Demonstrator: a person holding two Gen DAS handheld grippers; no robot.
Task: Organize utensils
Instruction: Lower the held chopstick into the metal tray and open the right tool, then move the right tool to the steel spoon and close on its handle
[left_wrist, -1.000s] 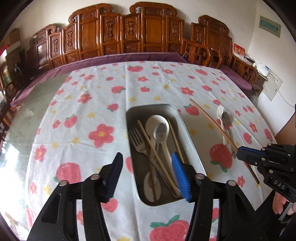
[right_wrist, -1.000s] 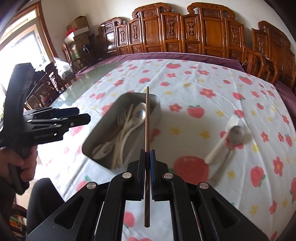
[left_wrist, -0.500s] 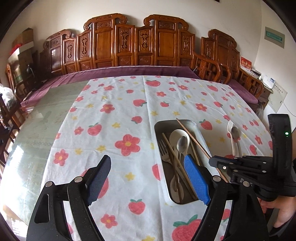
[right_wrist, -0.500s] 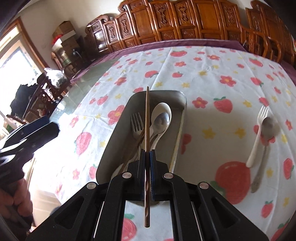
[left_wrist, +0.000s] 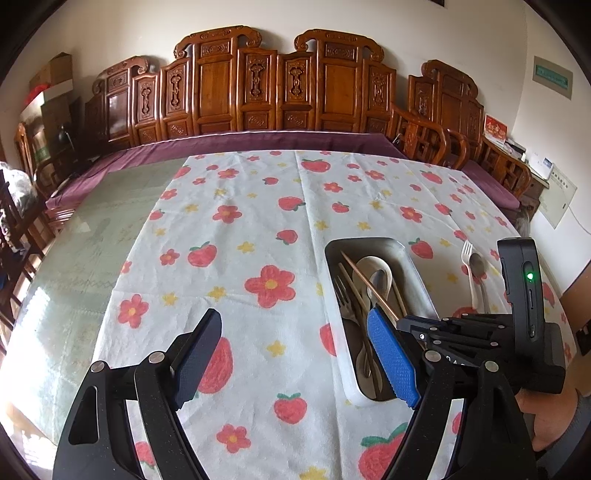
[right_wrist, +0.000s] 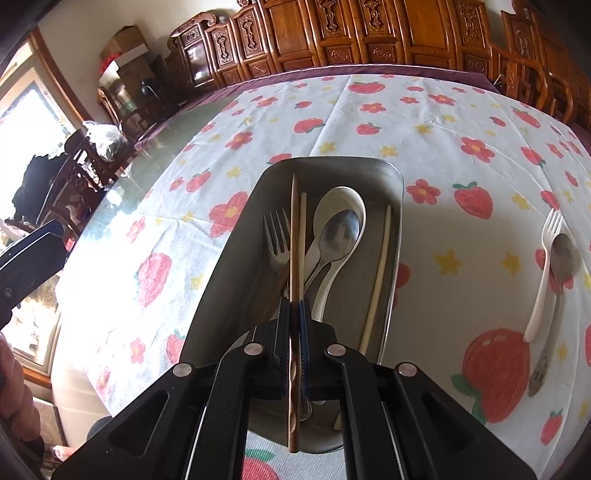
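A metal tray (right_wrist: 391, 173) lies on the flowered tablecloth and holds a fork (right_wrist: 277, 240), a white spoon (right_wrist: 341, 199), a metal spoon (right_wrist: 340, 232) and pale chopsticks (right_wrist: 380, 266). My right gripper (right_wrist: 294, 310) is shut on a brown chopstick (right_wrist: 294, 229), held lengthwise over the tray. A white fork (right_wrist: 543, 277) and a metal spoon (right_wrist: 561, 258) lie on the cloth to the tray's right. My left gripper (left_wrist: 291, 354) is open and empty, left of the tray (left_wrist: 334, 302); the right gripper (left_wrist: 461, 328) shows there with the brown chopstick (left_wrist: 369, 284).
Carved wooden chairs (left_wrist: 280, 92) line the far side of the table. A bare glass tabletop (left_wrist: 74, 240) lies left of the cloth. More chairs and a window are at the left (right_wrist: 55, 166).
My right gripper has carried the brown chopstick from beside the tray to over it and lower. My left gripper has drawn back to the left, off the tray.
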